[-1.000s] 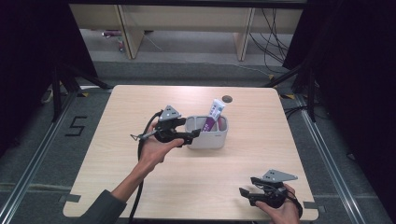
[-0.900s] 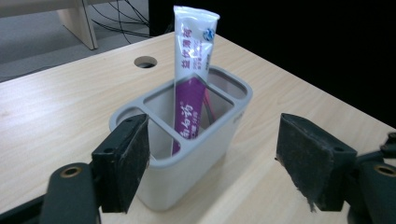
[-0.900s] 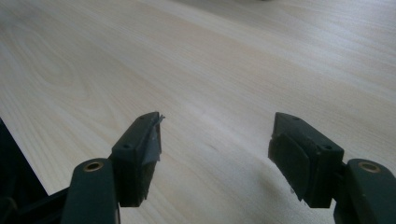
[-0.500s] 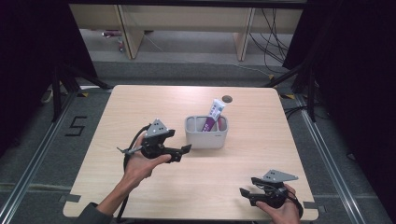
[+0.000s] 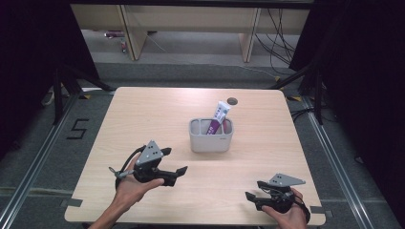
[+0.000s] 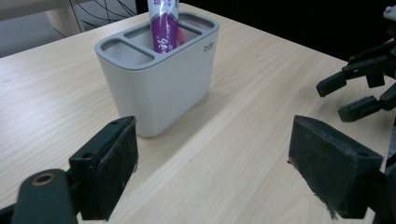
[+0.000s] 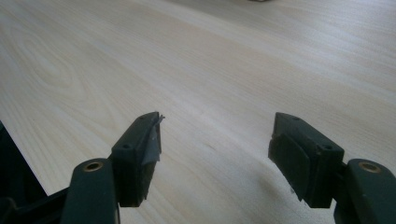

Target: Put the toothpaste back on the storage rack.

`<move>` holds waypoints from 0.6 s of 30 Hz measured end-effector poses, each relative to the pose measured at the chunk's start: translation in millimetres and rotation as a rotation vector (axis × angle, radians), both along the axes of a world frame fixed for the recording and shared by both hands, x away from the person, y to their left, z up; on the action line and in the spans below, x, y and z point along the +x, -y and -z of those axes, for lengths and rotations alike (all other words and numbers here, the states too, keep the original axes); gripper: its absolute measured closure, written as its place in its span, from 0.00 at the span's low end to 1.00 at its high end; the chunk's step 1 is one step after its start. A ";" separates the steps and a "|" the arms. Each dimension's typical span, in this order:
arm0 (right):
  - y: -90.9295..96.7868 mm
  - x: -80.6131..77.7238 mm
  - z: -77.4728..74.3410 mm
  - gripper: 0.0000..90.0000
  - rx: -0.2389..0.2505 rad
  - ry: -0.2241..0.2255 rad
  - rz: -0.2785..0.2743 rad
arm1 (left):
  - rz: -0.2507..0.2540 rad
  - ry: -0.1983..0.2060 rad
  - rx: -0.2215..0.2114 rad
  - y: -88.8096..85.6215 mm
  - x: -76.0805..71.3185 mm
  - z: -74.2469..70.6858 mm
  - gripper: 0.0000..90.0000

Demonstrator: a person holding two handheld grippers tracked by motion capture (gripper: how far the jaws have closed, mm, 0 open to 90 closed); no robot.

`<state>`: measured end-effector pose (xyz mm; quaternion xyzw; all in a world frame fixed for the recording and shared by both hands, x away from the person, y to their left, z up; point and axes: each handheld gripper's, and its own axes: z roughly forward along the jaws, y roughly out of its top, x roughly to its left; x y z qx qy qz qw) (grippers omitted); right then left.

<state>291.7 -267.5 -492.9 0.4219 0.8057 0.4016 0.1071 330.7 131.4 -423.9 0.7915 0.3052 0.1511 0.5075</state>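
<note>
The left gripper is held in the person's left hand over the near left part of the table. Its jaws stand wide apart with nothing between them and point toward the table's middle. In the left gripper view the bare wood shows between its pads, and the grey holder stands just beyond the left jaw, apart from it.

The right gripper rests low at the near right corner in the right hand. Its jaws are also wide and hold nothing; the right gripper view shows plain wood between its pads.

The holder stands upright near the table's centre, between and beyond the two grippers. A purple and white tube stands in one of its rear compartments, leaning to the right, its top above the rim. A small dark round hole lies in the tabletop behind the holder. Nothing lies between either gripper and the holder.
</note>
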 end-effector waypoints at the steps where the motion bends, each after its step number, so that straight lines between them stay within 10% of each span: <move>1: -0.1 0.0 0.0 0.38 -0.003 0.005 -0.001 | -0.004 -0.002 0.007 -1.4 -3.0 1.7 0.17; 18: -2.5 0.4 1.8 0.37 -0.010 0.015 -0.025 | 0.041 0.003 0.013 -32.0 -37.6 36.6 0.17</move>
